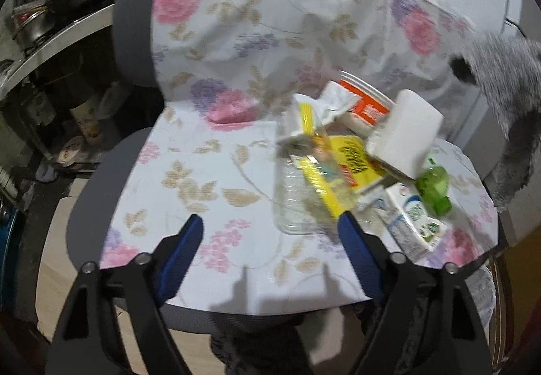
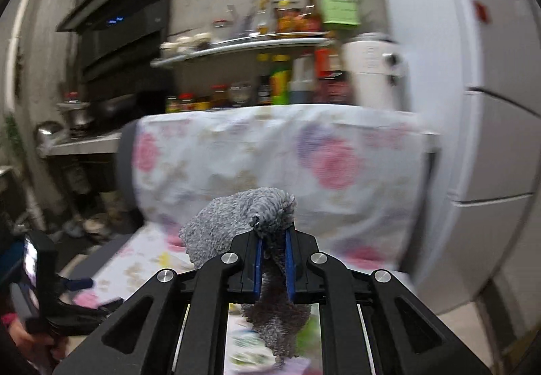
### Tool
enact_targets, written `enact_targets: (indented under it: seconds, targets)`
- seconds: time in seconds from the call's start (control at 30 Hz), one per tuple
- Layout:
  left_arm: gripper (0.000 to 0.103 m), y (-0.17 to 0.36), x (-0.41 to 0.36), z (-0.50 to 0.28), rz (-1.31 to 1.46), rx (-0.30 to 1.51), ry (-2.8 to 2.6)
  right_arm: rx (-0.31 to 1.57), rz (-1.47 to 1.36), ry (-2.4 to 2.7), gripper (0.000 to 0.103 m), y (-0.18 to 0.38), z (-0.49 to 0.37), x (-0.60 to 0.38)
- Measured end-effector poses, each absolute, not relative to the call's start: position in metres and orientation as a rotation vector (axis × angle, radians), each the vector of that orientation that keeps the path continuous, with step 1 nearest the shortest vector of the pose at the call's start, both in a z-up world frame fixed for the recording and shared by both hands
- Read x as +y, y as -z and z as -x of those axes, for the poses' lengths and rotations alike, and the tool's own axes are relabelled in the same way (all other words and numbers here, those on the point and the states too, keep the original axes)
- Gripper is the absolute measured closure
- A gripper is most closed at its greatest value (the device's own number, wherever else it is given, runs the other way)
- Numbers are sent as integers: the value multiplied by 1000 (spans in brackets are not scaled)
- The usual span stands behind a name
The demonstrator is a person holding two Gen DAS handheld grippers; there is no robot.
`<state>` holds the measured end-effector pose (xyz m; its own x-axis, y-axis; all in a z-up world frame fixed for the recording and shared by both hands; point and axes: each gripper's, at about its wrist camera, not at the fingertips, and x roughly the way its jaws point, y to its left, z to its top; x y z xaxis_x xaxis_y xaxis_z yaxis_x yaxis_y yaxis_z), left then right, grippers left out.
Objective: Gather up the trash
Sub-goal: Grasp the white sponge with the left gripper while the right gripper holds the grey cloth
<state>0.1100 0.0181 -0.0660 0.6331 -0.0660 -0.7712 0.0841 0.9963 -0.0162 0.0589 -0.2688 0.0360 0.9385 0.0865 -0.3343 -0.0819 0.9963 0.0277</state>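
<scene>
While the right claw (image 2: 273,251) is pinching a grey cloth (image 2: 236,216) above the chair (image 1: 132,37), the left claw (image 1: 270,226) is hovering spread beside the trash (image 1: 355,155) lying on the seat.

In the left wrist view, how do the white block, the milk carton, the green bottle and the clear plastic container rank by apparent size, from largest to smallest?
1. Clear plastic container, though blur hides its edges.
2. White block.
3. Milk carton, close to the block, so that order is unsure.
4. Green bottle, smallest.
</scene>
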Motion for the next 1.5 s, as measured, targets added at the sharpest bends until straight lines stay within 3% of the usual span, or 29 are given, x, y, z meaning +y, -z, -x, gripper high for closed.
enact_targets:
  seconds: [0.07, 0.17, 0.2, 0.27, 0.33, 0.57, 0.87, 0.93, 1.03, 1.13, 1.5]
  targets:
    - [43, 69, 7, -113, -20, 891, 128, 367, -37, -54, 92, -24, -55, -289]
    - [44, 71, -20, -120, -32, 887, 209, 395, -57, -7, 92, -8, -54, -310]
    - [43, 71, -33, -123, -45, 871, 242, 412, -78, 5, 92, 1, -57, -320]
    - [14, 72, -56, -128, -81, 850, 262, 431, -108, 13, 92, 14, -57, -329]
    - [6, 73, -83, -134, -125, 806, 274, 457, -140, 14, 92, 26, -66, -339]
    - [6, 103, -151, -176, -250, 815, 290, 480, -184, 2, 92, 44, -88, -355]
    - [6, 119, -164, -214, -188, 818, 314, 517, -256, -13, 91, 63, -106, -369]
    - [12, 119, -162, -218, -167, 815, 332, 527, -259, -15, 91, 66, -108, -369]
    - [30, 118, -162, -221, -158, 808, 341, 537, -255, -22, 91, 68, -109, -364]
    - [35, 113, -159, -214, -146, 782, 356, 544, -250, -28, 91, 69, -108, -359]
    - [38, 61, -132, -131, -55, 696, 459, 465, -254, -10, 91, 33, -61, -355]
